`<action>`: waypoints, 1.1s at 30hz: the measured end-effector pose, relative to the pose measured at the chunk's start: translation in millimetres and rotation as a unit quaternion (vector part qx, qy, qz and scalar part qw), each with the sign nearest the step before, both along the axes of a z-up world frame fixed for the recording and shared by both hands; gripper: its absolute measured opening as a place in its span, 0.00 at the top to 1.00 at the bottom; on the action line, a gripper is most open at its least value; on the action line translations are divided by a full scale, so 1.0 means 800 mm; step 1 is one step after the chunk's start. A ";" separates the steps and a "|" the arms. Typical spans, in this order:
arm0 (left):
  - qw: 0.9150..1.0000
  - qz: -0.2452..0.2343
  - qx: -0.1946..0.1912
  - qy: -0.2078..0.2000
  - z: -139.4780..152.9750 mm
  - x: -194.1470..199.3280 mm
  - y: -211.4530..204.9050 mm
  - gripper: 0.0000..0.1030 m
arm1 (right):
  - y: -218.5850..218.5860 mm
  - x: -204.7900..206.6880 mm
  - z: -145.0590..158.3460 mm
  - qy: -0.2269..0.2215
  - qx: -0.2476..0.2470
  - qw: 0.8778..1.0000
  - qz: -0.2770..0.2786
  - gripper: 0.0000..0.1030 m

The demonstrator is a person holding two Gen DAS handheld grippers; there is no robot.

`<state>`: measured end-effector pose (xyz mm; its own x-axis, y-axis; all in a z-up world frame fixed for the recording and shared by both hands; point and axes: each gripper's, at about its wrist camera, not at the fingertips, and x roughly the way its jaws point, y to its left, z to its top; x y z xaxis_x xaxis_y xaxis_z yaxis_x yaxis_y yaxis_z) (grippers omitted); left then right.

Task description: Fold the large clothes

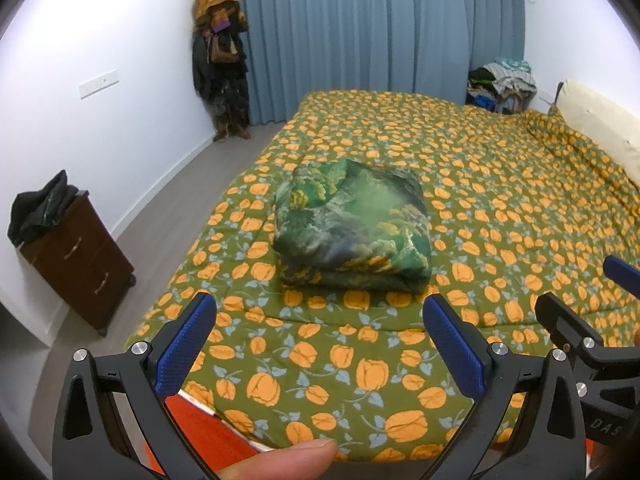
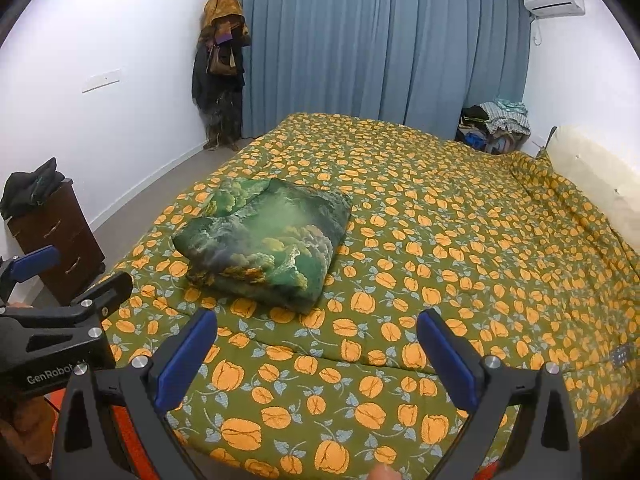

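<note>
Folded green garment (image 1: pixel 352 226) on bed (image 1: pixel 520 184) near foot edge, ahead of left gripper (image 1: pixel 320 344); right gripper (image 2: pixel 316 344) alongside, both agape, empty.

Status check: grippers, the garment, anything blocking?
Left gripper open, empty, above the bed's near edge. Right gripper open, empty, alongside. Green printed garment folded into a compact bundle on the floral quilt, untouched. Nothing between grippers and bundle.

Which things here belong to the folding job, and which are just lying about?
Job: folded green cloth on the bedspread; left gripper and right gripper, both open.

Lying about: clothes pile, dark garment on dresser, hanging coats.
</note>
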<state>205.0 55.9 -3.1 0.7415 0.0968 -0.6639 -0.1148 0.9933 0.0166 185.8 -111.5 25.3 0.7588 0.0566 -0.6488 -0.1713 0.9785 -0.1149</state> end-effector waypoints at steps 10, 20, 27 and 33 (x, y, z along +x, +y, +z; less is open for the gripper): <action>1.000 -0.001 -0.003 0.007 -0.001 0.000 0.002 0.00 | 0.001 -0.002 0.000 0.001 -0.004 1.000 -0.002 0.01; 1.000 -0.001 -0.004 0.007 0.000 0.000 0.002 0.00 | 0.001 -0.002 -0.001 0.002 -0.002 1.000 -0.001 0.01; 1.000 -0.002 -0.003 0.008 -0.001 0.001 0.001 0.00 | -0.003 -0.008 -0.002 -0.001 -0.001 1.000 0.000 0.01; 1.000 -0.001 -0.003 0.008 -0.001 0.000 0.000 0.00 | -0.004 -0.008 -0.002 0.000 -0.002 1.000 0.001 0.01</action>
<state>205.2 56.2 -3.8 0.7307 0.0918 -0.6765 -0.1127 0.9935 0.0131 179.8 -114.8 24.0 0.7593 0.0552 -0.6484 -0.1724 0.9779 -0.1186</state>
